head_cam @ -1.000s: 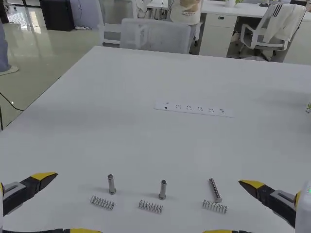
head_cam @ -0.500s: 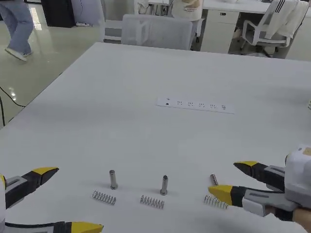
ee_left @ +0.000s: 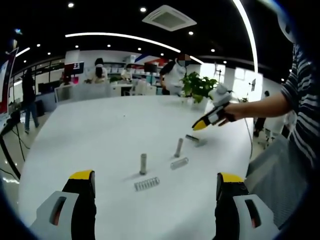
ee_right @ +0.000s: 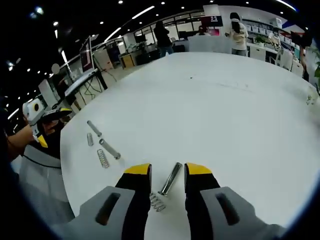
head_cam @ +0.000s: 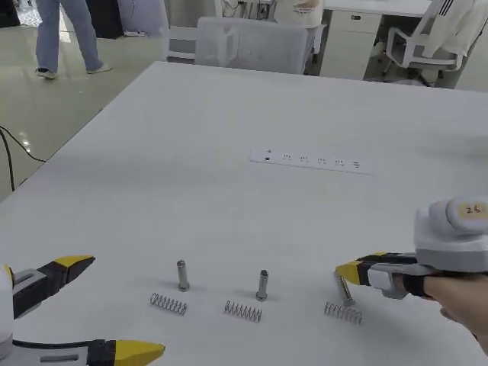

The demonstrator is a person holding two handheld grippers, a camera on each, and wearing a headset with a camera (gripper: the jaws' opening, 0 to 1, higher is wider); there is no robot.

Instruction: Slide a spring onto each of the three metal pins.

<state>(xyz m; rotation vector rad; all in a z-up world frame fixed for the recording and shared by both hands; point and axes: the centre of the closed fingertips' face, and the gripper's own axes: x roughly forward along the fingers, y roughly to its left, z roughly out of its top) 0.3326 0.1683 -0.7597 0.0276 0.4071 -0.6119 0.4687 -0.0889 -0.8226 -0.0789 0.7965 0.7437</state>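
Observation:
Three metal pins sit in a row near the table's front edge. The left pin [head_cam: 183, 274] and the middle pin [head_cam: 263, 284] stand upright; the right pin [head_cam: 345, 290] lies flat. In front of each lies a spring: left spring [head_cam: 168, 303], middle spring [head_cam: 243, 310], right spring [head_cam: 343, 313]. My right gripper [head_cam: 345, 273] is down at the right pin. In the right gripper view its jaws stand open on either side of that pin [ee_right: 170, 179], with small gaps, and the spring [ee_right: 156, 201] lies just below. My left gripper [head_cam: 126, 306] is wide open at the front left, holding nothing.
A flush power strip [head_cam: 313, 161] sits mid-table. A grey chair [head_cam: 252, 44] stands at the far edge, and a person [head_cam: 69, 30] walks on the floor beyond. In the left gripper view the pins [ee_left: 143, 163] and the right gripper [ee_left: 205, 122] lie ahead.
My right gripper has swung left and down to the lying right pin, rolled over and narrowed its jaws around it. The left gripper stays where it was. The head camera has shifted.

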